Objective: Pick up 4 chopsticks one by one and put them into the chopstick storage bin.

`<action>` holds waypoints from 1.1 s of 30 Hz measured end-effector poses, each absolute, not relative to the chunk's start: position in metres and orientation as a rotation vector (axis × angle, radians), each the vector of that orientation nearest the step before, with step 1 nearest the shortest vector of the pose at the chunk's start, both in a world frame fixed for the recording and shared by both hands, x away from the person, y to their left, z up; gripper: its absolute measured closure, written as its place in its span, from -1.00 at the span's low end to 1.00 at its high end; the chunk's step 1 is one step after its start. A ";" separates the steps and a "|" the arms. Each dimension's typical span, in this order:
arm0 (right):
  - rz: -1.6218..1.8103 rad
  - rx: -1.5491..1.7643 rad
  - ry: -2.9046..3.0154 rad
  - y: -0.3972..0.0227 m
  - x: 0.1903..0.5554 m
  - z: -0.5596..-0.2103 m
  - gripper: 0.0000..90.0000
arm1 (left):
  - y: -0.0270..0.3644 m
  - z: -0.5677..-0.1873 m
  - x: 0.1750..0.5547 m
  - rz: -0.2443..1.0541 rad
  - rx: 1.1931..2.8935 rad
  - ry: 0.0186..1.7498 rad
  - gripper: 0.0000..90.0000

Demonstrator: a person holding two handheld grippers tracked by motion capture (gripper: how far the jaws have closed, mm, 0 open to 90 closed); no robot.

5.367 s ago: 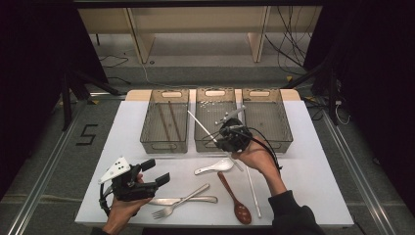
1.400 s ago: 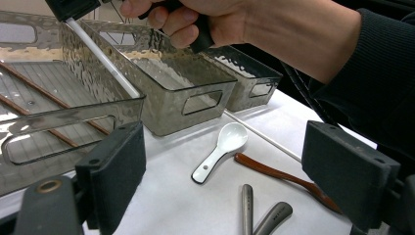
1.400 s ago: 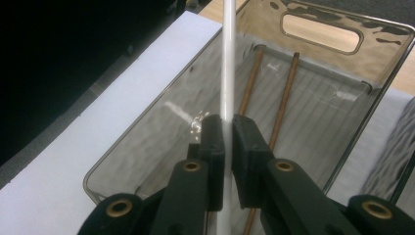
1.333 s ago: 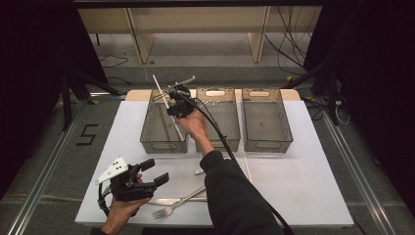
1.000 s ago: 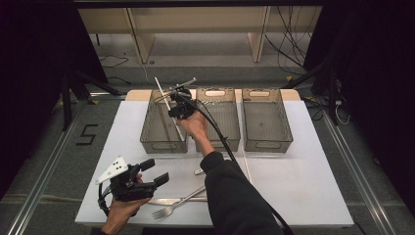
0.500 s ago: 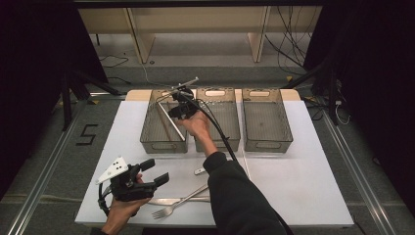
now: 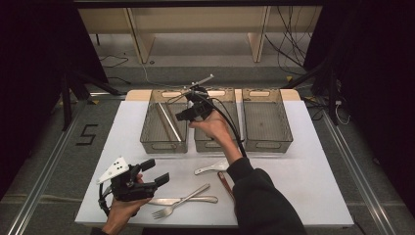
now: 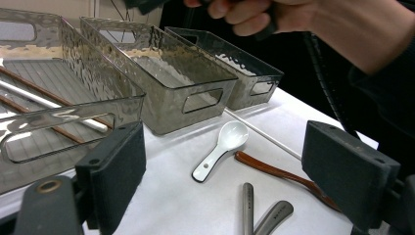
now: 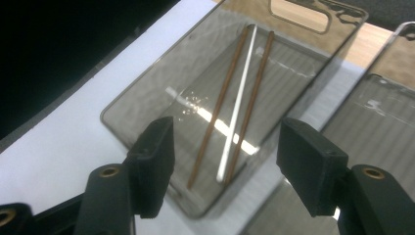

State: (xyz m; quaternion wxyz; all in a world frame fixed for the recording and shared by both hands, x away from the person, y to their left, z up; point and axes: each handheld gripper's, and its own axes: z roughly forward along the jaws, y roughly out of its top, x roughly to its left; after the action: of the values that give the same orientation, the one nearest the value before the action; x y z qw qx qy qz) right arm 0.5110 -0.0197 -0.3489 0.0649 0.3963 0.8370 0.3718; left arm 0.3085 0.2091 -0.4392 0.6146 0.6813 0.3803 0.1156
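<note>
high view: right gripper over left bin, chopsticks inside

high view has the right gripper (image 7: pixel 188 113) held up over the left bin (image 7: pixel 147 128), between it and the middle bin (image 7: pixel 215 145). its jaws have just been opening and now stand wide with nothing between them. right gripper view looks down past both jaws into the left bin (image 9: pixel 147 78): white chopstick (image 9: pixel 238 105) lies on the bin floor between two brown chopsticks (image 9: pixel 219 105), all three close together and running lengthwise, the white one slightly crossing. no pad touches them.

left gripper (image 7: pixel 152 180) sits low near the front left of the table (image 7: pixel 313 186), jaws spread wide, holding nothing. left gripper view shows the same open jaws, with a white spoon (image 8: pixel 219 150) on the table beyond them, a brown spoon (image 8: pixel 274 172) just beside it, and two metal handles (image 8: pixel 254 210) near the bottom edge. a thin white stick (image 8: pixel 266 137) lies past the spoon by the bins.

high view also shows a fork (image 7: pixel 178 201) and knife (image 7: pixel 183 199) crossing just beside the left gripper. right bin (image 7: pixel 266 120) stands next to the middle one.
</note>
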 end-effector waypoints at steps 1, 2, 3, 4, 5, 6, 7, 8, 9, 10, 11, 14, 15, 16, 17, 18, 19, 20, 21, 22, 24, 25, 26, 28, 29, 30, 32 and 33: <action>1.123 1.195 2.527 -0.024 0.508 -0.348 -0.15 | 0.209 -0.439 0.308 0.266 1.571 0.877 -0.64; 1.126 1.195 2.531 -0.028 0.505 -0.347 -0.16 | 0.209 -0.439 0.309 0.266 1.569 0.878 -0.64; 1.124 1.198 2.541 -0.032 0.502 -0.346 -0.18 | 0.209 -0.439 0.309 0.267 1.569 0.879 -0.64; 1.121 1.199 2.547 -0.036 0.499 -0.345 -0.19 | 0.209 -0.439 0.309 0.266 1.570 0.879 -0.64; 1.121 1.192 2.549 -0.041 0.496 -0.345 -0.21 | 0.209 -0.439 0.309 0.266 1.570 0.879 -0.64; 1.117 1.194 2.549 -0.045 0.492 -0.345 -0.24 | 0.210 -0.440 0.309 0.266 1.570 0.880 -0.64; 1.116 1.186 2.550 -0.050 0.489 -0.345 -0.24 | 0.210 -0.440 0.309 0.265 1.571 0.881 -0.64; 1.113 1.188 2.552 -0.054 0.486 -0.344 -0.25 | 0.209 -0.440 0.309 0.266 1.572 0.881 -0.64; 1.107 1.180 2.557 -0.059 0.483 -0.344 -0.25 | 0.209 -0.440 0.309 0.266 1.573 0.881 -0.64; 1.103 1.174 2.566 -0.063 0.481 -0.345 -0.25 | 0.209 -0.440 0.309 0.265 1.571 0.883 -0.64; 1.097 1.186 2.575 -0.067 0.477 -0.345 -0.25 | 0.208 -0.440 0.309 0.264 1.569 0.885 -0.64; 1.079 1.169 2.583 -0.080 0.466 -0.346 -0.25 | 0.208 -0.440 0.309 0.264 1.570 0.885 -0.64; 1.070 1.168 2.581 -0.084 0.462 -0.347 -0.25 | 0.208 -0.440 0.309 0.265 1.571 0.885 -0.64; 1.066 1.172 2.579 -0.089 0.458 -0.348 -0.25 | 0.208 -0.440 0.309 0.266 1.570 0.886 -0.64; 1.060 1.171 2.580 -0.093 0.454 -0.349 -0.25 | 0.208 -0.440 0.309 0.265 1.571 0.885 -0.64; 1.055 1.175 2.582 -0.098 0.450 -0.350 -0.26 | 0.208 -0.440 0.309 0.264 1.572 0.884 -0.64; 1.046 1.176 2.582 -0.102 0.446 -0.352 -0.26 | 0.208 -0.440 0.309 0.265 1.573 0.884 -0.64; 1.034 1.173 2.584 -0.107 0.442 -0.354 -0.26 | 0.208 -0.440 0.309 0.265 1.573 0.884 -0.64; 1.020 1.173 2.589 -0.112 0.438 -0.356 -0.26 | 0.208 -0.440 0.309 0.264 1.573 0.884 -0.64; 1.005 1.177 2.594 -0.116 0.433 -0.359 -0.26 | 0.208 -0.440 0.309 0.264 1.574 0.884 -0.64; 0.983 1.191 2.602 -0.126 0.426 -0.365 -0.26 | 0.208 -0.441 0.309 0.265 1.579 0.883 -0.64; 0.975 1.196 2.605 -0.131 0.423 -0.368 -0.26 | 0.208 -0.441 0.309 0.266 1.580 0.883 -0.64; 0.961 1.205 2.605 -0.135 0.420 -0.371 -0.26 | 0.208 -0.441 0.309 0.267 1.584 0.880 -0.64; 0.934 1.225 2.599 -0.143 0.414 -0.377 -0.26 | 0.207 -0.441 0.309 0.268 1.581 0.881 -0.64; 0.924 1.228 2.602 -0.147 0.411 -0.380 -0.26 | 0.207 -0.441 0.309 0.268 1.584 0.881 -0.64; 0.906 1.232 2.603 -0.150 0.409 -0.382 -0.25 | 0.208 -0.441 0.309 0.268 1.585 0.882 -0.64; 0.867 1.250 2.602 -0.155 0.404 -0.387 -0.25 | 0.208 -0.441 0.309 0.270 1.585 0.880 -0.64; 0.853 1.263 2.599 -0.158 0.401 -0.390 -0.24 | 0.208 -0.441 0.309 0.269 1.584 0.880 -0.64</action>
State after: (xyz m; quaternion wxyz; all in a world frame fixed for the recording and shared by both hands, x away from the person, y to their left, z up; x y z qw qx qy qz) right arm 0.4011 -0.1580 -0.3900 0.0644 0.4184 0.8608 0.2827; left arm 0.3094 0.2077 -0.4408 0.6092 0.6858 0.3809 0.1166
